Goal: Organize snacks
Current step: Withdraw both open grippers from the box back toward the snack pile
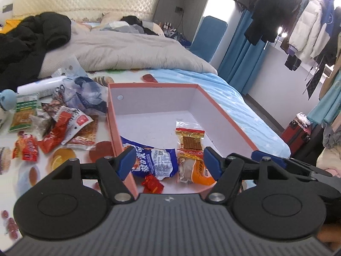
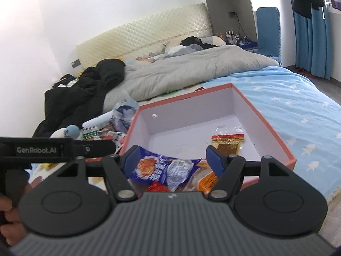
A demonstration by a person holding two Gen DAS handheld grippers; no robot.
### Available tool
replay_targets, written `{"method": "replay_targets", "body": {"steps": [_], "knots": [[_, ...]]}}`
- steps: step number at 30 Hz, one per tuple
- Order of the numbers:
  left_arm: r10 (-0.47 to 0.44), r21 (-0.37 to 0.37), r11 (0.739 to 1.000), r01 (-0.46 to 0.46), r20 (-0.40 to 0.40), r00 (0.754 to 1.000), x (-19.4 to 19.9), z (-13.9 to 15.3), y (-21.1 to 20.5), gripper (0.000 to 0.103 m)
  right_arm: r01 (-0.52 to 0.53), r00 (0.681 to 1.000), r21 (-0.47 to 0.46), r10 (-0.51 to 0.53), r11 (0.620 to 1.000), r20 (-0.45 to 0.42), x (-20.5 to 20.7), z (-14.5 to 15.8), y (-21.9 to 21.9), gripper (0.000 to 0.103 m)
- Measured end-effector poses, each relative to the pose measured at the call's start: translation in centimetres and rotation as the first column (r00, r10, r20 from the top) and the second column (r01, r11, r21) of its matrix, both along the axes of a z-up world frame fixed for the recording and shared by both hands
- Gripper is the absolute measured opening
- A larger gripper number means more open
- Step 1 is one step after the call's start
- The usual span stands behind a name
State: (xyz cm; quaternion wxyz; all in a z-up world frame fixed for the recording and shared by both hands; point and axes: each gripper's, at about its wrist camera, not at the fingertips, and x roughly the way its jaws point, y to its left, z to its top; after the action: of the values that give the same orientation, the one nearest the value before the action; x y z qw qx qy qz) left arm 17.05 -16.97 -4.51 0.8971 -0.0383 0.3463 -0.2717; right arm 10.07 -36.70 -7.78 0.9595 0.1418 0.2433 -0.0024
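Note:
A pink box [image 1: 215, 106] with a white inside lies open on the bed; it also shows in the right wrist view [image 2: 268, 125]. In it lie a blue and white snack bag [image 1: 157, 162] [image 2: 166, 168], an orange packet [image 1: 198, 170], a small red packet [image 1: 152, 183] and a clear packet of brown strips [image 1: 190, 138] [image 2: 229, 143]. A pile of loose snack packets [image 1: 61, 125] lies left of the box. My left gripper [image 1: 168, 160] is open and empty above the box's near end. My right gripper [image 2: 172, 157] is open and empty above the same end.
A grey quilt [image 1: 132, 51] and black clothes [image 1: 27, 40] lie further up the bed. A white roll [image 1: 40, 85] and a small blue plush toy [image 1: 7, 100] sit by the snack pile. Clothes hang on a rack [image 1: 298, 21] at the right, with a red suitcase [image 1: 298, 132] below.

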Motion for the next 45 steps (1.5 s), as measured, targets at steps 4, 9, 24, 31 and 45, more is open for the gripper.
{"method": "replay_targets", "body": {"steps": [4,9,24,31,45], "knots": [[0.02,0.004,1.0,-0.02,0.022,1.0,-2.2,0.9,1.9,0.074,-0.005,1.0,-0.005,0.005,1.0,0.009,-2.1,0.8,1.1,0.07],[0.058,0.0,0.998,-0.058,0.039,0.998,-4.6,1.8,4.6,0.074,-0.011,1.0,-0.009,0.011,1.0,0.017,-4.1,1.5,2.0,0.07],[0.205,-0.017,0.979,-0.204,0.03,0.978,-11.2,2.1,12.5,0.074,-0.112,0.993,-0.011,0.112,0.994,0.039,-7.8,1.8,6.5,0.07],[0.267,-0.003,0.964,-0.267,0.024,0.963,-13.8,0.8,15.3,0.074,-0.191,0.981,-0.001,0.191,0.982,0.023,-8.8,1.1,9.6,0.07],[0.351,-0.012,0.936,-0.352,-0.053,0.935,-12.0,-3.0,18.6,0.074,-0.261,0.965,-0.049,0.261,0.964,-0.012,-7.1,-0.3,12.9,0.07]]}}
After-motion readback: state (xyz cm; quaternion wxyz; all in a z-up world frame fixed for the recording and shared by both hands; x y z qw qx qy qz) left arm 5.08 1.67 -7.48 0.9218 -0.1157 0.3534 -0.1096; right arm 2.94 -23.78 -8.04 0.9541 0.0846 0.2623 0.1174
